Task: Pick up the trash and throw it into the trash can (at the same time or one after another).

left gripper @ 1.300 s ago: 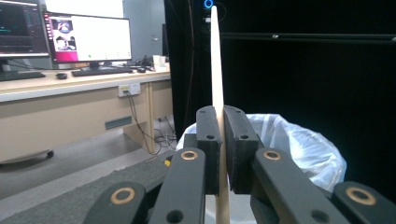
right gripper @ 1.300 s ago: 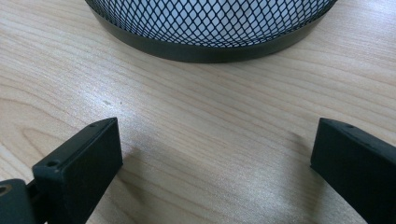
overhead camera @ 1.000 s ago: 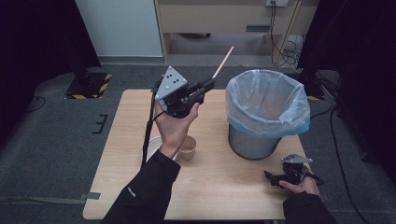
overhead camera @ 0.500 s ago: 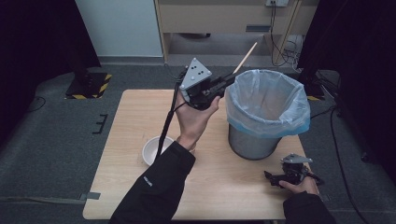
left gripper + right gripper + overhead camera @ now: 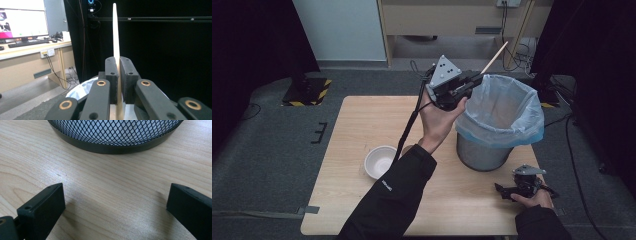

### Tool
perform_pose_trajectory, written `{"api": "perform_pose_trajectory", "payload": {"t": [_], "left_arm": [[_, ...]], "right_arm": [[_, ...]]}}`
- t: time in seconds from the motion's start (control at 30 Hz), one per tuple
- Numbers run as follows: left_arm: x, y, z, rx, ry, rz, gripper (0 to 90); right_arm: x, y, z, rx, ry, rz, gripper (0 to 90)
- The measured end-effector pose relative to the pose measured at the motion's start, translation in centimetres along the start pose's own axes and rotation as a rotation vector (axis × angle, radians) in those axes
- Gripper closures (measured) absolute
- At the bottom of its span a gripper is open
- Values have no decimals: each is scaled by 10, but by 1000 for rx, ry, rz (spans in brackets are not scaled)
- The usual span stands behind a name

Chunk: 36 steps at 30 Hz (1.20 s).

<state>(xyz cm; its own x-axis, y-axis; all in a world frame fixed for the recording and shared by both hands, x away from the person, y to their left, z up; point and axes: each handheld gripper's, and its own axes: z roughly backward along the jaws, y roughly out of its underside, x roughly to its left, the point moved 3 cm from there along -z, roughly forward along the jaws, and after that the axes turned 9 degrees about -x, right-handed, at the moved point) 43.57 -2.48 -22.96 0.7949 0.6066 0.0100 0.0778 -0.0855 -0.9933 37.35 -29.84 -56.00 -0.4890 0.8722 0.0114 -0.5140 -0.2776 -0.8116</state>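
A wooden table (image 5: pixel 362 125) stands on grey carpet before dark curtains. On its right half sits a mesh waste bin (image 5: pixel 499 120) lined with a pale blue bag, its mouth wide open. The left gripper (image 5: pixel 472 82), raised at the bin's far-left rim, is clamped on a thin wooden stick (image 5: pixel 494 57) that angles up and away over the opening; the drop looks near but not done. A white bowl (image 5: pixel 379 161) rests near the left. The right gripper (image 5: pixel 504 191), jaws spread and empty, lies on the table's near right, close to the edge.
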Motion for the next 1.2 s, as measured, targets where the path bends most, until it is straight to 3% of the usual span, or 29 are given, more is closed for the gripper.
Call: {"api": "perform_pose_trajectory", "payload": {"t": [0.63,1.2], "left_arm": [[2,5,-43,3,8,20,852],[4,23,-77,66,-1,28,851]], "right_arm": [[0,0,0,0,-1,5,21],[0,0,0,2,-11,17,21]]}}
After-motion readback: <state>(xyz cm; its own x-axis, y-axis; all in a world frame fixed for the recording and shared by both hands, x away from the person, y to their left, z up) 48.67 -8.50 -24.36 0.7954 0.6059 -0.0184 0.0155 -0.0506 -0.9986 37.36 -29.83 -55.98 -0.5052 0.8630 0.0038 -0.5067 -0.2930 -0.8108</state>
